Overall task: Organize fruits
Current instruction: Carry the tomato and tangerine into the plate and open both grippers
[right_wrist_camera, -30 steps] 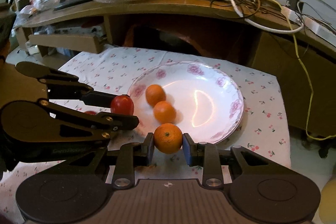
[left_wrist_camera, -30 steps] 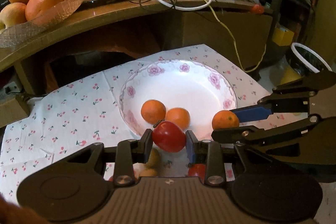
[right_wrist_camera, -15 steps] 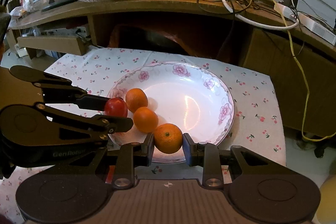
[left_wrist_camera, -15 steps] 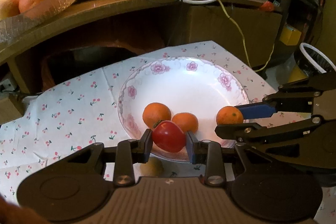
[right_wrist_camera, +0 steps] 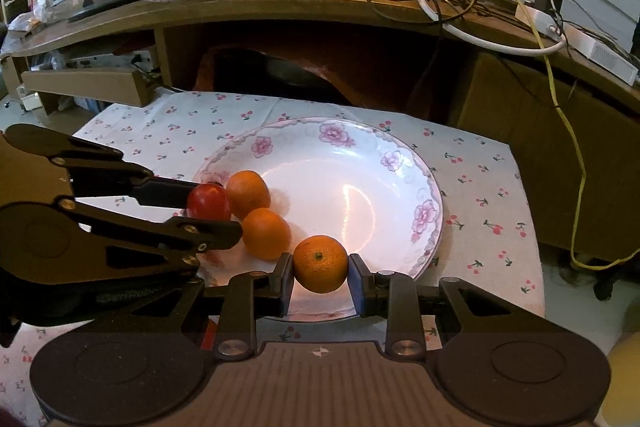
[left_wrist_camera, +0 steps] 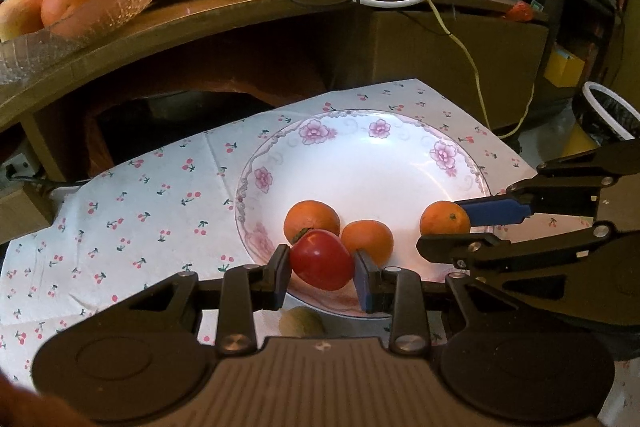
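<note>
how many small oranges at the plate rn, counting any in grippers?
3. Two lie touching on the plate: far orange, near orange. The third orange is clamped in the right gripper over the near rim. None seem hidden.

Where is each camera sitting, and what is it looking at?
Left wrist: sits on the left gripper, looking along it at the red fruit it holds.
Right wrist: sits on the right gripper, looking at its tangerine.
Both show the plate, and each sees the other gripper.
</note>
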Action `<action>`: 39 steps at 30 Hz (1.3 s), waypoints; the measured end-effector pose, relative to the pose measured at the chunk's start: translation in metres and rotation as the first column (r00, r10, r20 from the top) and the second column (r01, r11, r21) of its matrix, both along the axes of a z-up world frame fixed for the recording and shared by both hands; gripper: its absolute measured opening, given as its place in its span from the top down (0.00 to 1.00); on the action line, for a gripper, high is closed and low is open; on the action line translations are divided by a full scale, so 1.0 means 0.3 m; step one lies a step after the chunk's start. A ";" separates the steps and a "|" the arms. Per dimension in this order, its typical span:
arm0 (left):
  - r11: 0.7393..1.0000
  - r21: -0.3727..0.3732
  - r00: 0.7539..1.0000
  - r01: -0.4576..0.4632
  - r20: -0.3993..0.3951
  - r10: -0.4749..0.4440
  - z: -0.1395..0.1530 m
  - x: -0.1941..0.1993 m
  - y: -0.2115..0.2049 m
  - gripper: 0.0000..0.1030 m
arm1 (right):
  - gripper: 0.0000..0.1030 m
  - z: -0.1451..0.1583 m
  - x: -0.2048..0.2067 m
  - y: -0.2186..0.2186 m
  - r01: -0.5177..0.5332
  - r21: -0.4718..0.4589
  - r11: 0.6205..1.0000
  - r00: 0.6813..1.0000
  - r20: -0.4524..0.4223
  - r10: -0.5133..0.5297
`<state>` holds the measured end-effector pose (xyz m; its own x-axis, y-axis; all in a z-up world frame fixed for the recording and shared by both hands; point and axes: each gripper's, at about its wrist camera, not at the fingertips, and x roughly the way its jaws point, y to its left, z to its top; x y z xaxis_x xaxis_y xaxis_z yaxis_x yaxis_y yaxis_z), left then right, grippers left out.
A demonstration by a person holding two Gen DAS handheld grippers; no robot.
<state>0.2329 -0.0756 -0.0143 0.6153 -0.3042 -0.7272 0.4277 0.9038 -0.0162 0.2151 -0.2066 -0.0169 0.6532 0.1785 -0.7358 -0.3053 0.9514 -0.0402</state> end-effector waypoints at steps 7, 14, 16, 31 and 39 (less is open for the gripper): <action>1.000 0.002 1.000 0.002 0.002 -0.002 -0.004 -0.001 -0.003 0.63 | 0.71 -0.018 0.016 -0.003 0.011 -0.005 1.000 1.000 -0.014 -0.011; 1.000 0.000 1.000 -0.001 0.002 0.001 -0.006 -0.001 -0.004 0.63 | 0.71 -0.023 0.023 -0.003 0.023 0.000 1.000 1.000 -0.014 -0.024; 1.000 0.001 1.000 0.000 0.004 0.000 -0.007 -0.002 -0.004 0.63 | 0.70 -0.024 0.024 -0.004 0.028 0.000 1.000 1.000 -0.012 -0.028; 1.000 -0.015 1.000 -0.006 0.008 0.006 -0.003 -0.001 0.003 0.59 | 0.61 -0.006 0.016 -0.025 0.061 0.023 0.998 0.998 0.027 -0.062; 1.000 -0.019 1.000 -0.009 0.017 0.009 0.010 -0.010 0.015 0.57 | 0.60 0.015 0.001 -0.032 0.066 0.026 0.997 0.996 0.058 -0.068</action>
